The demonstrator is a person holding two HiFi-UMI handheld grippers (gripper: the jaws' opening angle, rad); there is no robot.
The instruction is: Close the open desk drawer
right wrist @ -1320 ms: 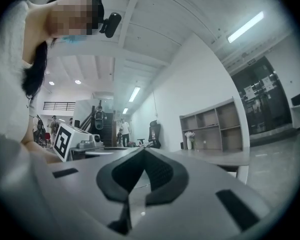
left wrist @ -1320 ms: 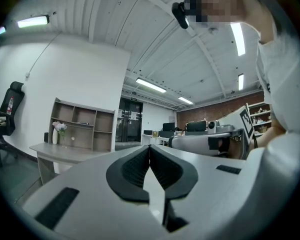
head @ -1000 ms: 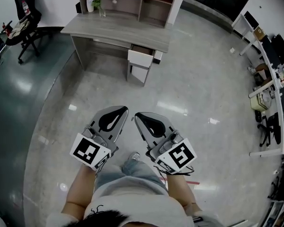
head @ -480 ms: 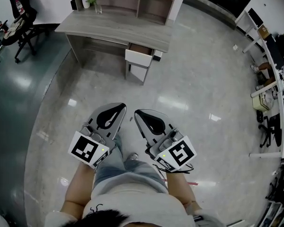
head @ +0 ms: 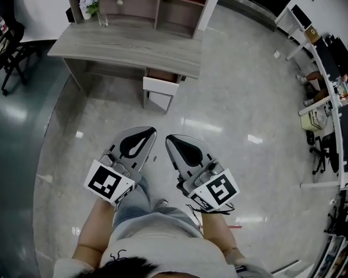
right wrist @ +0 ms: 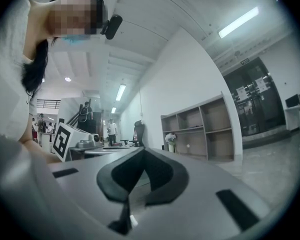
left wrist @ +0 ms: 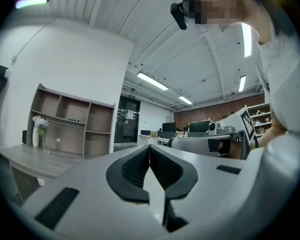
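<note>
Well beyond the left gripper (head: 151, 134) and right gripper (head: 169, 139), the drawer (head: 160, 86) stands open.

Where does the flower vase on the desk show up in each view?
Head view: flower vase, top left, on the desk.
Left gripper view: vase, far left, mid-height.
Right gripper view: vase, just right of centre.
Shared landmark: the shelf unit behind it.

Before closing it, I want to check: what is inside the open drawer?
Only a brownish strip of the drawer shows behind its white front; the desk top covers the rest.
</note>
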